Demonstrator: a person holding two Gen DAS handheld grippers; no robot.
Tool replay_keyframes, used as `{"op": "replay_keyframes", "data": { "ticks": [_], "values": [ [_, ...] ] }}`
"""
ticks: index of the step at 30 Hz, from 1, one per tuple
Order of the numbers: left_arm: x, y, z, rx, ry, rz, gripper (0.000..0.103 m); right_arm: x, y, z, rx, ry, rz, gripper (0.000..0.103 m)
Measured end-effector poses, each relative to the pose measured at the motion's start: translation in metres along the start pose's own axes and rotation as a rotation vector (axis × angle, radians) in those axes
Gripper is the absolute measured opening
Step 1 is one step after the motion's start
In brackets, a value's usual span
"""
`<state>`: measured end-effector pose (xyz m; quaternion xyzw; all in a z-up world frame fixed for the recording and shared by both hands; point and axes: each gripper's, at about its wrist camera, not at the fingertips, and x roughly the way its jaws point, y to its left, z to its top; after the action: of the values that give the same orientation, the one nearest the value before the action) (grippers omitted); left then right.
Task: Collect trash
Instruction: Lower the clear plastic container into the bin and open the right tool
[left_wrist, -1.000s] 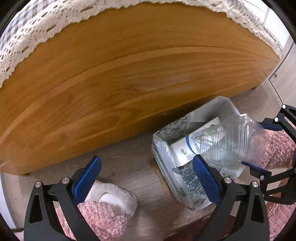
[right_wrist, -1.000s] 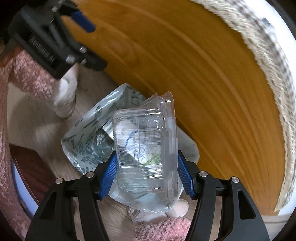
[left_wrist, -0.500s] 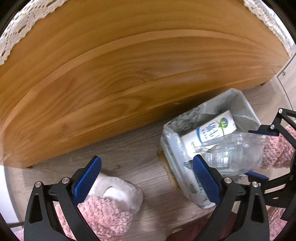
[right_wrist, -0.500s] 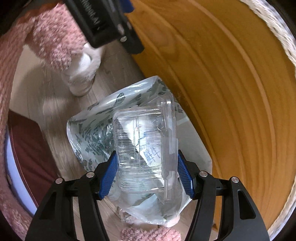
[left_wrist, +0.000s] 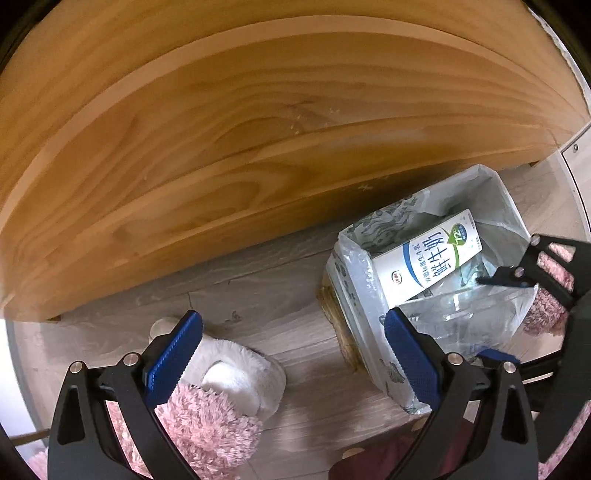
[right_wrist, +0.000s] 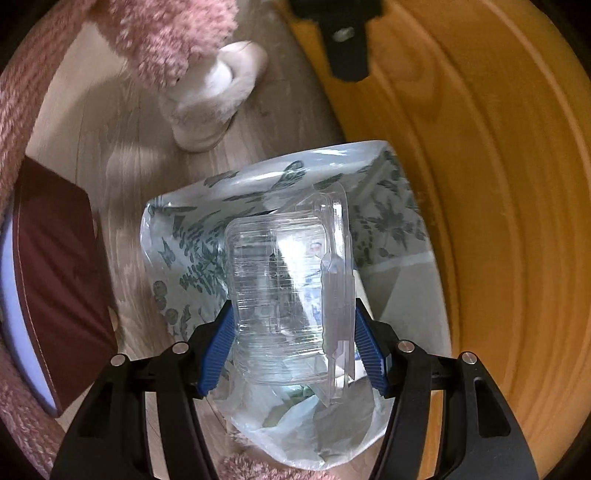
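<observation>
A small trash bin lined with a leaf-printed plastic bag (left_wrist: 354, 288) stands on the floor by a wooden panel; it also shows in the right wrist view (right_wrist: 192, 236). A white milk carton (left_wrist: 428, 258) lies inside it. My right gripper (right_wrist: 293, 343) is shut on a clear plastic clamshell container (right_wrist: 280, 280) and holds it low over the bin's mouth; in the left wrist view the container (left_wrist: 461, 317) sits inside the bag opening. My left gripper (left_wrist: 291, 350) is open and empty above the floor, left of the bin.
A large wooden panel (left_wrist: 258, 129) rises right behind the bin. A pink and white fluffy slipper (left_wrist: 221, 398) is on the wood floor left of the bin. A dark red box (right_wrist: 55, 280) lies on the floor near the bin.
My right gripper has lowered the clear container from above the bin into the bag's mouth. My left gripper has dropped lower and stayed open.
</observation>
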<state>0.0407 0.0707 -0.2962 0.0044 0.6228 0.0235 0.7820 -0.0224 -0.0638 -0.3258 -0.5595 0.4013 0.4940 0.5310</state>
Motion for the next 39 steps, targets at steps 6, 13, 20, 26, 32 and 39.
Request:
{"op": "replay_keyframes", "data": {
  "ticks": [6, 13, 20, 26, 32, 39],
  "values": [
    [0.005, 0.001, 0.0, -0.01, 0.013, 0.003, 0.095, 0.026, 0.01, 0.005, -0.081, 0.035, 0.029, 0.06],
    [0.01, 0.002, 0.002, -0.014, 0.027, 0.007, 0.095, 0.049, 0.01, 0.011, -0.104, 0.053, 0.059, 0.06],
    [0.017, 0.004, 0.002, -0.017, 0.054, 0.018, 0.095, 0.054, 0.007, 0.01, -0.074, 0.044, 0.087, 0.06],
    [0.019, 0.005, 0.003, -0.023, 0.064, 0.014, 0.095, 0.055, 0.007, 0.01, -0.076, 0.05, 0.114, 0.062],
    [0.02, 0.006, 0.004, -0.024, 0.067, 0.012, 0.095, 0.056, -0.002, 0.014, -0.008, 0.051, 0.149, 0.062],
    [0.02, 0.007, 0.005, -0.026, 0.069, 0.013, 0.095, 0.053, -0.012, 0.014, 0.052, 0.057, 0.177, 0.065]
  ]
}}
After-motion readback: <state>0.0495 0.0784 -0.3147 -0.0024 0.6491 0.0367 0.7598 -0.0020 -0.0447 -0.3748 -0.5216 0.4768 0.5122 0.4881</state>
